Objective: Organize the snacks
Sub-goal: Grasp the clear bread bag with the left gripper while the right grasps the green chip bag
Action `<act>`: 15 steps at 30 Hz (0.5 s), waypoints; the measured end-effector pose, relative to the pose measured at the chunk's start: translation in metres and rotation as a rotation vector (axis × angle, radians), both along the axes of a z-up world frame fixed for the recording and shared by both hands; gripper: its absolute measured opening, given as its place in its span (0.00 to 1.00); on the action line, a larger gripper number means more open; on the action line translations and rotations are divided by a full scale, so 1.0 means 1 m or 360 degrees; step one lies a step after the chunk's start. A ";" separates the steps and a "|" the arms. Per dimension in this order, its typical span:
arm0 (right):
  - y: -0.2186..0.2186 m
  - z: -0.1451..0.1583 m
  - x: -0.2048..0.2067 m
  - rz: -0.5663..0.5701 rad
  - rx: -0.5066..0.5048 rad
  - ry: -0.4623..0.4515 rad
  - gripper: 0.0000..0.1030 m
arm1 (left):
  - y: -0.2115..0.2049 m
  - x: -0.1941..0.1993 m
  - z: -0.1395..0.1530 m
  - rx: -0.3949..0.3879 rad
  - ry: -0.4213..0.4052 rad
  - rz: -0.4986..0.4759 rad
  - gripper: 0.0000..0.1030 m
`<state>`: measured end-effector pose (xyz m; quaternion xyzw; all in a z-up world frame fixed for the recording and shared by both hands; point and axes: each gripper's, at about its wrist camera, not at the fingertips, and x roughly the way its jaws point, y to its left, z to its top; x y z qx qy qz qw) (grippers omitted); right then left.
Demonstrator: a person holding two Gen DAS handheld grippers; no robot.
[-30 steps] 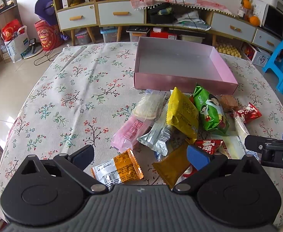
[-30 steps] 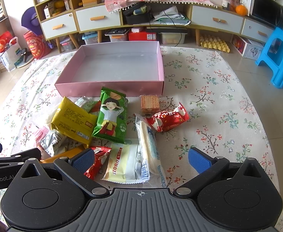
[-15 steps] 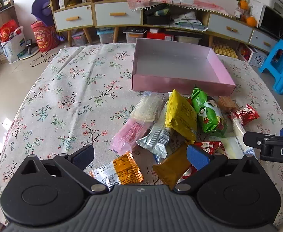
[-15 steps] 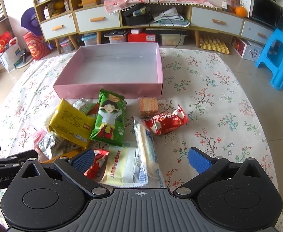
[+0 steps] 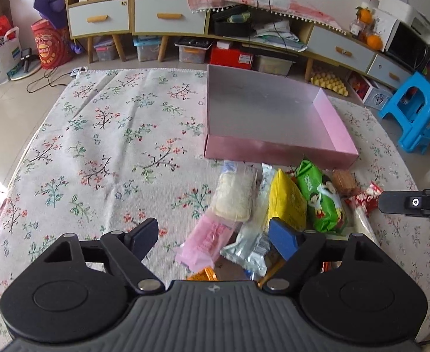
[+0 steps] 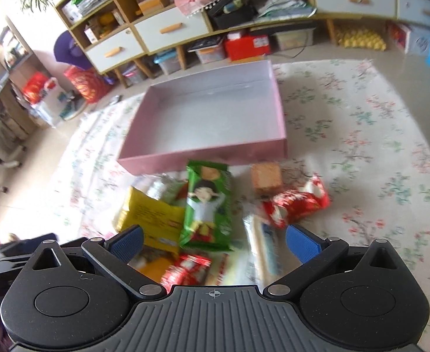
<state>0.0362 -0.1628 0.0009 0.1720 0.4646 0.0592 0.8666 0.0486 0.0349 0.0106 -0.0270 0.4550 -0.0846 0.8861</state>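
Nearest the left wrist camera: left gripper (image 5: 213,236), blue-padded jaws apart and just now narrowing, gripping nothing. Between and just beyond those jaws, lying on the cloth: pink wrapped snack (image 5: 207,242) and silver foil packet (image 5: 248,248), neither pressed by a pad. A little farther: clear pack of pale wafers (image 5: 234,193), yellow snack bag (image 5: 285,198), green snack packet with a cartoon child (image 5: 322,198), small brown biscuit pack (image 5: 342,180), all heaped together at the near side of a floral tablecloth (image 5: 112,135). At the right edge, a black finger of the other gripper.

Nearest the right wrist camera, somewhat blurred: right gripper (image 6: 213,243), jaws spread wide, empty, above the pile. Beyond it, red crinkled snack bag (image 6: 295,205) and long clear-wrapped bar (image 6: 263,242).

Farther back: shallow pink cardboard tray (image 5: 276,152), with all snacks lying outside, just in front of its near wall. Past the table: low shelving with white drawers (image 5: 162,19), blue plastic stool (image 5: 414,114).
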 end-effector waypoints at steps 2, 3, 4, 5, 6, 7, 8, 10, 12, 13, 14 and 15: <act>-0.003 -0.002 0.008 0.0009 0.0080 0.0000 0.99 | 0.002 0.008 -0.001 -0.0043 -0.0015 -0.0018 0.74; -0.004 -0.005 0.012 0.0008 0.0127 -0.0003 0.99 | 0.003 0.011 -0.003 -0.0079 -0.0023 -0.0035 0.72; -0.004 -0.007 0.015 0.0008 0.0170 -0.0009 0.99 | 0.004 0.014 -0.006 -0.0114 -0.0024 -0.0047 0.70; -0.006 -0.011 0.017 0.0001 0.0227 -0.0011 0.99 | 0.005 0.018 -0.009 -0.0156 -0.0020 -0.0050 0.64; -0.008 -0.016 0.020 -0.0011 0.0278 -0.0001 0.96 | 0.007 0.020 -0.013 -0.0205 -0.0024 -0.0053 0.59; -0.009 -0.022 0.023 -0.0026 0.0338 0.0025 0.93 | 0.010 0.021 -0.018 -0.0255 -0.0016 -0.0048 0.56; -0.010 -0.028 0.027 -0.0039 0.0387 0.0059 0.86 | 0.011 0.025 -0.021 -0.0295 0.0015 -0.0040 0.50; -0.014 -0.037 0.036 -0.0075 0.0478 0.0113 0.75 | 0.012 0.032 -0.025 -0.0350 0.0052 -0.0048 0.45; -0.017 -0.045 0.044 -0.0113 0.0530 0.0157 0.64 | 0.013 0.038 -0.024 -0.0350 0.0054 -0.0056 0.44; -0.017 -0.048 0.048 -0.0129 0.0539 0.0177 0.62 | 0.012 0.041 -0.025 -0.0342 0.0062 -0.0072 0.44; -0.017 -0.050 0.050 -0.0146 0.0538 0.0196 0.58 | 0.011 0.044 -0.026 -0.0336 0.0073 -0.0092 0.43; -0.017 -0.053 0.053 -0.0159 0.0528 0.0212 0.55 | 0.010 0.046 -0.028 -0.0335 0.0088 -0.0104 0.43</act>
